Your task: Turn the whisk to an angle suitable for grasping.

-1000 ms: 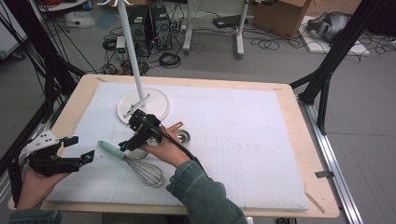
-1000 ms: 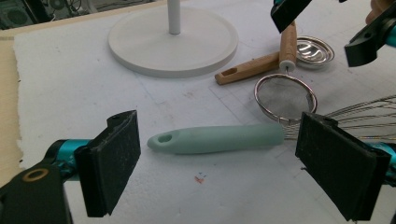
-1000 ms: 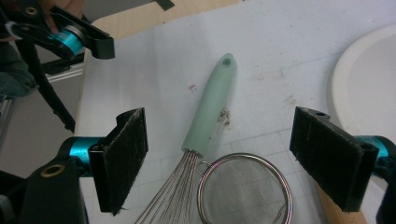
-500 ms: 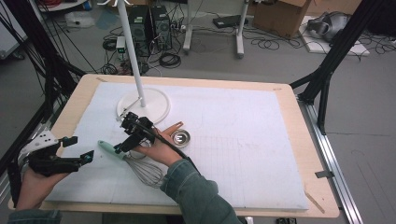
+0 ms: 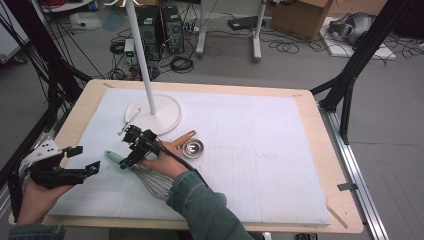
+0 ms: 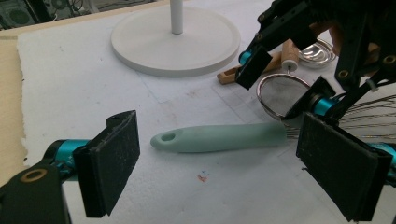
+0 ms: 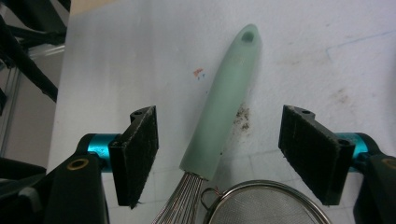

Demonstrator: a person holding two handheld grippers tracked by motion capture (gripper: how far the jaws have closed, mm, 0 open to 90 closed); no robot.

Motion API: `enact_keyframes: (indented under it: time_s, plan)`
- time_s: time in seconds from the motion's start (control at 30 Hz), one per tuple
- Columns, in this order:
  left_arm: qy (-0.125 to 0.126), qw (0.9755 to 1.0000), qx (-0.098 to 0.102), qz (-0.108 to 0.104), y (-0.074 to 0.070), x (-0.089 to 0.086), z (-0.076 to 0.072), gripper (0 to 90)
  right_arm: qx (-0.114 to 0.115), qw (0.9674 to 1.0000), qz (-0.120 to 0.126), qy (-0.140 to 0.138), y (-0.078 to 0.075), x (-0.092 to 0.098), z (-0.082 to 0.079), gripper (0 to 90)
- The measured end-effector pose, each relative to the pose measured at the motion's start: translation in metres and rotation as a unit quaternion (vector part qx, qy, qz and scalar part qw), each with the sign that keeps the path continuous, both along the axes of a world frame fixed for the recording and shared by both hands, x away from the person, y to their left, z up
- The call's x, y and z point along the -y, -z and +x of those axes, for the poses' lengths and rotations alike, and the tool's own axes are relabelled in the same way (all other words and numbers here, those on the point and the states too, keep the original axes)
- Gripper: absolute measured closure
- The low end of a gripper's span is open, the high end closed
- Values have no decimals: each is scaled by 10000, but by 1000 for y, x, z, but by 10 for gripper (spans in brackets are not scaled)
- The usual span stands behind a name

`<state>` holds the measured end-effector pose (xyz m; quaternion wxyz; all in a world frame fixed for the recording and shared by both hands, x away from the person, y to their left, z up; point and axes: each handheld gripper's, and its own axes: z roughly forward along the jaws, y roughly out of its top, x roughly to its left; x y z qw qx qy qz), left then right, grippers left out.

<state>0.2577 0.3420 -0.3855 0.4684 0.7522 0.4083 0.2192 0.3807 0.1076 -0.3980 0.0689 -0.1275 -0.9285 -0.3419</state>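
My right tongs (image 5: pixel 125 161) hang over the whisk (image 5: pixel 142 172) in the high view, jaws apart and just now narrowing, with nothing pinched yet. My left tongs (image 5: pixel 85 161) wait near the mat's left edge (image 5: pixel 75 150), jaws apart and empty, well apart from the whisk's mint handle (image 5: pixel 112 157). Behind my right hand sit the lamp base (image 5: pixel 162 115), a small steel cup (image 5: pixel 192 148) and a wooden handle (image 5: pixel 184 138).

In the left gripper view, my left tongs (image 6: pixel 219 165) look across at the handle (image 6: pixel 219 137) lying flat on the mat, its hanging hole toward my left pad (image 6: pixel 114 161). The right tongs (image 6: pixel 285 84) stand over the wire end, beside a mesh strainer (image 6: pixel 280 95).

In the right gripper view, my right tongs (image 7: pixel 224 149) straddle the handle (image 7: pixel 226 102): 1 pad on each side, both clear of it, the wires (image 7: pixel 180 200) and strainer rim (image 7: pixel 266 203) at the bottom.

I judge the job barely begun: the reach is done and the jaws are lined up, but the pinch, the lift and wherever the whisk goes next are all left
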Motion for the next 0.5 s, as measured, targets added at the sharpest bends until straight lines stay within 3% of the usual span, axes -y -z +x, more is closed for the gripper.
enact_keyframes:
  time_s: [0.5]
  plan:
    - [-12, 10000, 16, 4, -1, -1, 0, 139, -130, 9984, -539, -97, 15, -14, -2, 406]
